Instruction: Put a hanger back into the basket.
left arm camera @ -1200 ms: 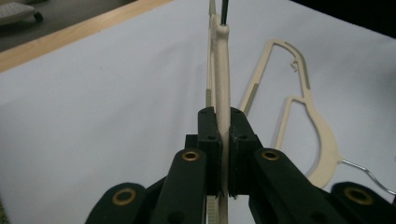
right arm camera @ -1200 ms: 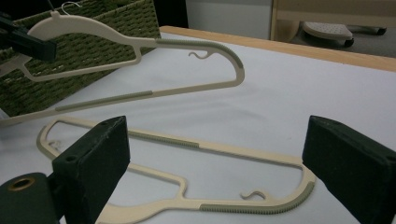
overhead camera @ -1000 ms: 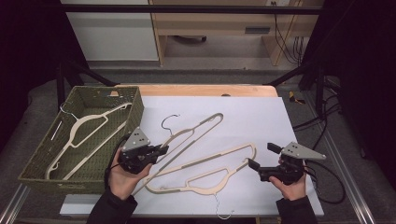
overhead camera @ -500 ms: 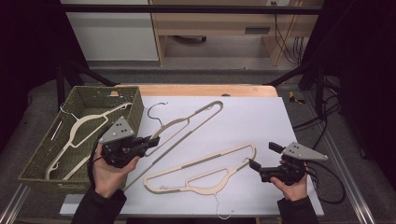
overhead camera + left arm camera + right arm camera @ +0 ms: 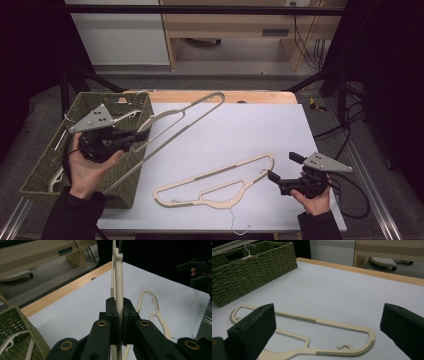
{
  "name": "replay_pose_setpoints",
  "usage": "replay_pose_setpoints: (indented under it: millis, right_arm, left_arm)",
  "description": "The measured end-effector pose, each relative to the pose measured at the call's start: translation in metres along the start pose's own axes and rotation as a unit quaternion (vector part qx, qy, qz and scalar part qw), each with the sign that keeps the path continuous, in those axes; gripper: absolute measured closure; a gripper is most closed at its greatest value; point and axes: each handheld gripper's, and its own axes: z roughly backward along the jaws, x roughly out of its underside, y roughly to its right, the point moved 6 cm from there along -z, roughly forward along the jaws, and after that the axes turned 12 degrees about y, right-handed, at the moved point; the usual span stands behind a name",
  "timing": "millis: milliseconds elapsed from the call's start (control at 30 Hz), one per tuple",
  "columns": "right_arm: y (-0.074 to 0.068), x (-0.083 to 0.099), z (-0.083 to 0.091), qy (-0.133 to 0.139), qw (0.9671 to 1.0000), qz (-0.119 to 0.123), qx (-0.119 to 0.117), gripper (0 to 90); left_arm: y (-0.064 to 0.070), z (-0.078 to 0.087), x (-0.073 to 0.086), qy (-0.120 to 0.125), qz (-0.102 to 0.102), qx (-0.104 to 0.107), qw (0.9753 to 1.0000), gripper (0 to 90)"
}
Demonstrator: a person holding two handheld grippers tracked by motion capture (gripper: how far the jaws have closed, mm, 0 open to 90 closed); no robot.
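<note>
hanger [image 5: 185, 114] is pinched edge-on by the left gripper [image 5: 131, 137] over the basket [image 5: 131, 187], long axis running up and away, while the right gripper [image 5: 281, 174], fingers spread, waits beside the second hanger [image 5: 220, 174] lying flat on the desk [image 5: 250, 130].

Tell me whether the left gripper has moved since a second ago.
Yes. The left gripper, shut on the cream hanger, has carried it leftward from the white mat over the green basket.

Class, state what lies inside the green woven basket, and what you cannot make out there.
Inside the green woven basket lies at least one cream hanger. The left hand-held gripper, its hand and the held cream hanger cover the basket's middle, so the count stays uncertain.
</note>
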Motion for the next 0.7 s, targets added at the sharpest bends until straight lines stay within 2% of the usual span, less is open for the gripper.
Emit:
replay_pose_setpoints:
  millis: [100,200,300,433,700]
  right_arm:
    - [0.0,0.0,0.0,-0.001,1.0,0.002,-0.001,0.9]
    - [0.0,0.001,0.0,-0.002,1.0,0.004,-0.001,0.6]
    - [0.0,0.0,0.0,-0.001,1.0,0.005,-0.002,0.6]
    - [0.002,0.0,0.001,0.0,1.0,0.008,0.001,0.6]
    - [0.001,0.001,0.0,-0.003,1.0,0.009,-0.001,0.6]
  left_arm:
    - [-0.011,0.007,-0.002,0.001,0.004,-0.006,1.0,86.1]
    - [-0.027,0.012,-0.003,-0.001,0.006,-0.02,0.9998,86.0]
    - [-0.043,0.017,-0.002,-0.005,0.011,-0.026,0.9996,86.1]
    - [-0.066,0.025,0.003,-0.009,0.015,-0.035,0.9992,86.0]
    - [-0.11,0.042,0.021,-0.023,0.015,-0.067,0.9974,86.0]
